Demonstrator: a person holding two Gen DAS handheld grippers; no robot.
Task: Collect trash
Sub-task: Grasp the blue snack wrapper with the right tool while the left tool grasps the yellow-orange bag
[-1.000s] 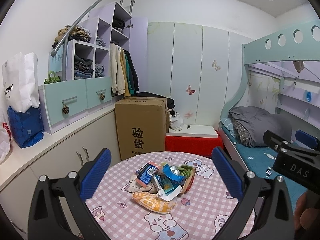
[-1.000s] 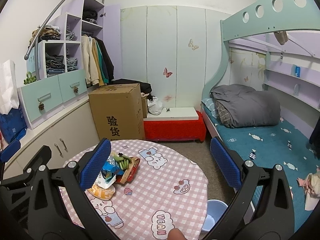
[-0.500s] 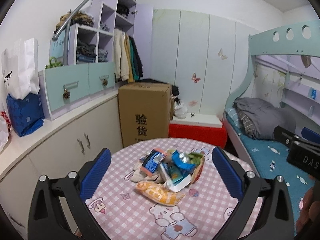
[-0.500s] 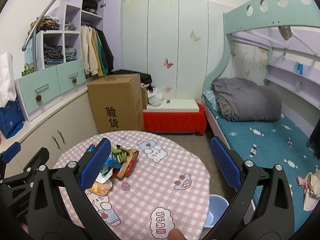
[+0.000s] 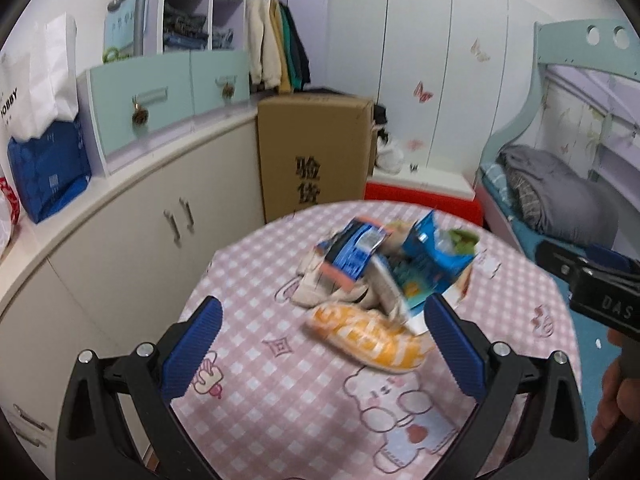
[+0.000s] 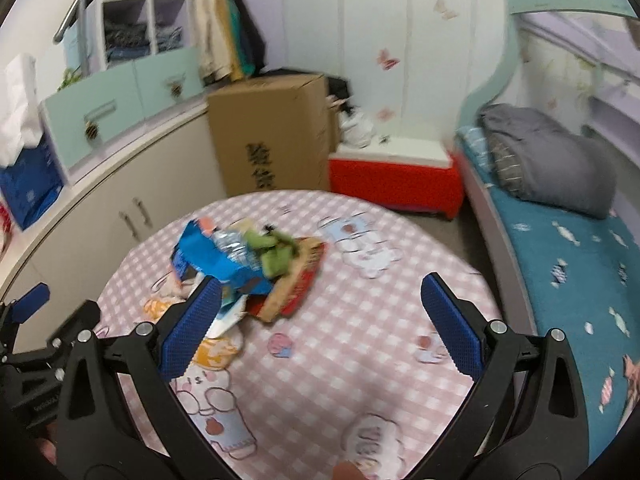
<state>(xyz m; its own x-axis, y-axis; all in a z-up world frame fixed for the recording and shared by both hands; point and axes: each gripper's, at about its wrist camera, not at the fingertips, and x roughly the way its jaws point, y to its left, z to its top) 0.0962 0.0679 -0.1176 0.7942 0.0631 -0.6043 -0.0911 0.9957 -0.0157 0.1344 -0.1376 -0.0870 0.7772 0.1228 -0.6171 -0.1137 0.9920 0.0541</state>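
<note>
A heap of trash wrappers (image 5: 384,268) lies on the round pink checked table (image 5: 280,392): blue snack bags (image 5: 436,260), a yellow-orange wrapper (image 5: 364,334), and, in the right wrist view, a red-brown carton (image 6: 298,284) with green bits (image 6: 272,248). My left gripper (image 5: 322,344) is open and empty, hovering just short of the yellow wrapper. My right gripper (image 6: 320,326) is open and empty above the table, to the right of the heap (image 6: 240,272).
A cardboard box (image 5: 316,152) stands behind the table beside a red step (image 5: 420,196). White cabinets with teal drawers (image 5: 160,92) run along the left. A bunk bed with a grey blanket (image 6: 548,156) is on the right.
Both grippers have moved forward and tilted down toward the table. The trash heap looks larger and closer. Both stay open and empty.
</note>
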